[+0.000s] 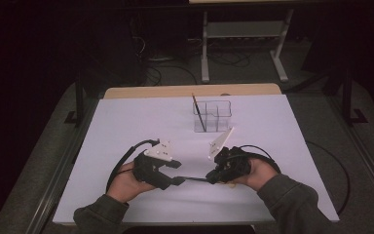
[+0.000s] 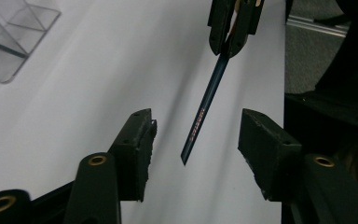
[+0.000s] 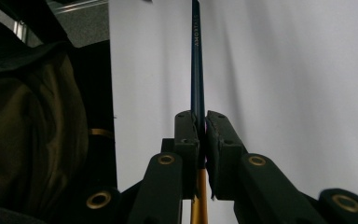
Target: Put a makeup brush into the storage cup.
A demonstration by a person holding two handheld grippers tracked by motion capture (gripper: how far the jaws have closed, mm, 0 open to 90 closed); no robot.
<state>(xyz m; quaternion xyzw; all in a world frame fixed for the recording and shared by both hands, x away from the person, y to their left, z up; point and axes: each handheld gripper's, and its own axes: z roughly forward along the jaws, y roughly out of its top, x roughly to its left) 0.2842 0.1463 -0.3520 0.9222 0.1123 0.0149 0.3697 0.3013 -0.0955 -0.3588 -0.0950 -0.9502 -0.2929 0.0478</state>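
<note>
A dark blue pencil (image 1: 195, 179) with small lettering on its shaft (image 2: 205, 109) lies level just above the white table sheet (image 1: 126, 126), near the front edge. My right gripper (image 1: 209, 179) is shut on it, and its jaws (image 3: 201, 121) clamp the shaft where blue meets a yellow-orange part (image 3: 198, 200). The pencil's free end reaches between the jaws of my left gripper (image 2: 196, 140). Those jaws stand apart on either side of it with a gap to each pad. In the high view my left gripper (image 1: 177, 172) faces the right one, tip to tip.
A clear plastic organiser (image 1: 212, 116) with several compartments stands at the back middle of the sheet, one thin pencil (image 1: 198, 113) leaning in it. A corner of the organiser (image 2: 9, 42) appears in the left gripper view. A metal frame (image 1: 243, 34) and cables are on the floor beyond the table.
</note>
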